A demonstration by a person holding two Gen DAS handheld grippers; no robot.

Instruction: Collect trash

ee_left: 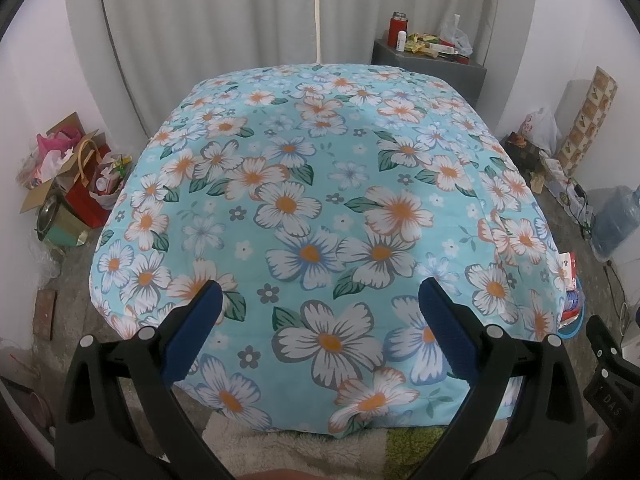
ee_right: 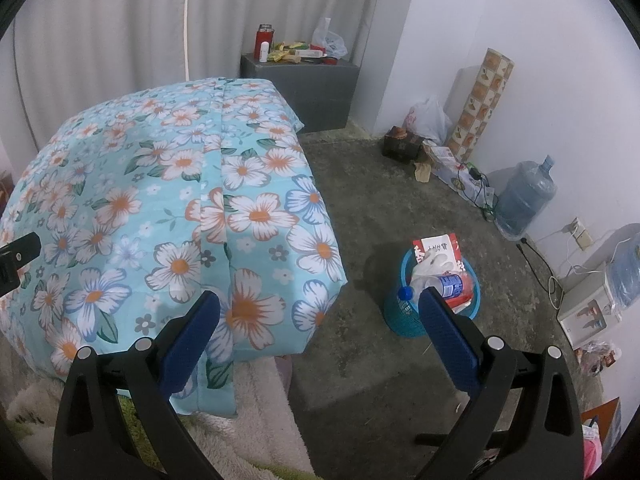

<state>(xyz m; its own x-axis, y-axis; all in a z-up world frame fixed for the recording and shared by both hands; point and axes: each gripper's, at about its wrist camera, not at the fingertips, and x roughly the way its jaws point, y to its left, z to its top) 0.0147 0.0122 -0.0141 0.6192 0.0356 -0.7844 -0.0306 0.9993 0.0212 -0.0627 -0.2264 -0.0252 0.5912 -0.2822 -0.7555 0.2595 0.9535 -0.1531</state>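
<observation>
Hovering empty, both grippers (ee_left: 320, 300) (ee_right: 320, 308) (fingers spread) near bin (ee_right: 400, 320).

"DAS" on black mount (ee_left: 610, 398) (faint)

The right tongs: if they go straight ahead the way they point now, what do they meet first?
Probably the bare concrete floor between the flowered bedcover and the blue trash basket. The open right tongs frame that gap, though depth is unclear.
</observation>
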